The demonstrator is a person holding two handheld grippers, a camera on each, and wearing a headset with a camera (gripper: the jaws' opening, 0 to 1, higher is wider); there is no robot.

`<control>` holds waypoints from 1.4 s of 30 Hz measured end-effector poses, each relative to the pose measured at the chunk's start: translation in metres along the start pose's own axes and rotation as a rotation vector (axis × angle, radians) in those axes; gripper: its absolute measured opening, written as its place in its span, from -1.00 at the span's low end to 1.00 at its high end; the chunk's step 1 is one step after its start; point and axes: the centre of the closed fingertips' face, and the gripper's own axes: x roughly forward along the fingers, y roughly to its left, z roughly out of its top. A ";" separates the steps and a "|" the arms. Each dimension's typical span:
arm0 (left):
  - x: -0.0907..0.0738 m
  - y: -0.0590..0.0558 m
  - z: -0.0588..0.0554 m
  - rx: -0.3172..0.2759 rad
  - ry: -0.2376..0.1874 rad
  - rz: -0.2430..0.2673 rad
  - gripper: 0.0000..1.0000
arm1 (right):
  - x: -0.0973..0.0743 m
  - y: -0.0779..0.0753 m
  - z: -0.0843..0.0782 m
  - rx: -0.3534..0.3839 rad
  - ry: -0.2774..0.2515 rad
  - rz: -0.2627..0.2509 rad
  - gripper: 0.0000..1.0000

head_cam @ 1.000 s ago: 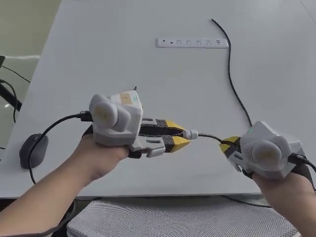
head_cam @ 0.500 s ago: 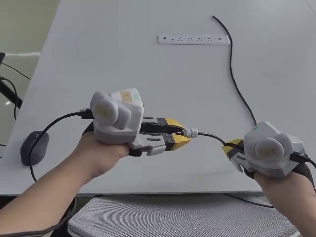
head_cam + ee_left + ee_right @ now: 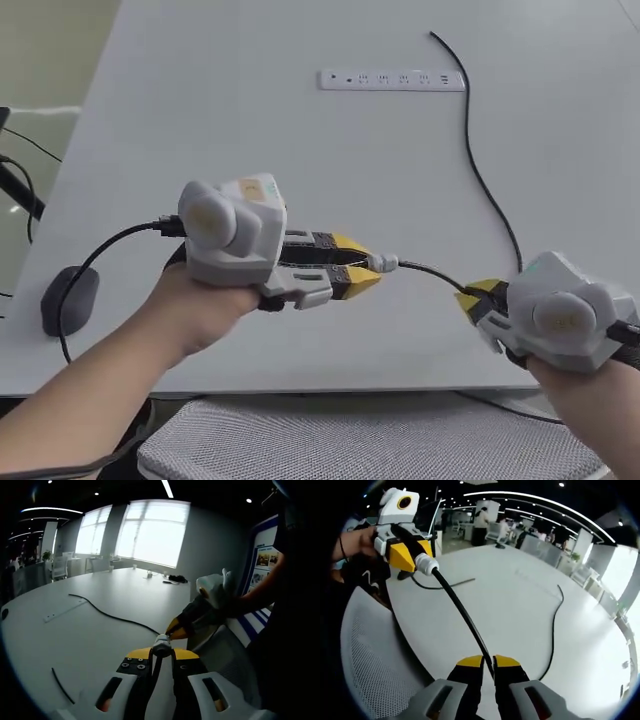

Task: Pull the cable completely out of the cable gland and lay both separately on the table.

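Note:
My left gripper (image 3: 362, 272) is shut on a small white cable gland (image 3: 384, 264), held above the table's near edge. A black cable (image 3: 430, 273) comes out of the gland and runs right into my right gripper (image 3: 480, 299), which is shut on it. In the left gripper view the gland (image 3: 161, 643) sits between the yellow tips, with the right gripper (image 3: 176, 628) just beyond. In the right gripper view the cable (image 3: 460, 607) stretches taut from my jaws (image 3: 488, 663) up to the gland (image 3: 424, 563) in the left gripper (image 3: 402, 552).
A white power strip (image 3: 392, 80) lies far back on the grey table (image 3: 250, 150). A long black cable (image 3: 478, 170) snakes from there towards my right gripper. A dark mouse (image 3: 68, 300) sits at the left edge. A mesh chair (image 3: 350, 440) is below the front edge.
My right gripper has moved right and down, away from the left one. A longer stretch of cable now shows between the gland and the right gripper. The left gripper has barely moved.

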 end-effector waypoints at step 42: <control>0.000 0.002 -0.007 -0.002 0.023 -0.005 -0.70 | -0.002 0.065 0.087 -0.454 -0.114 0.143 -0.99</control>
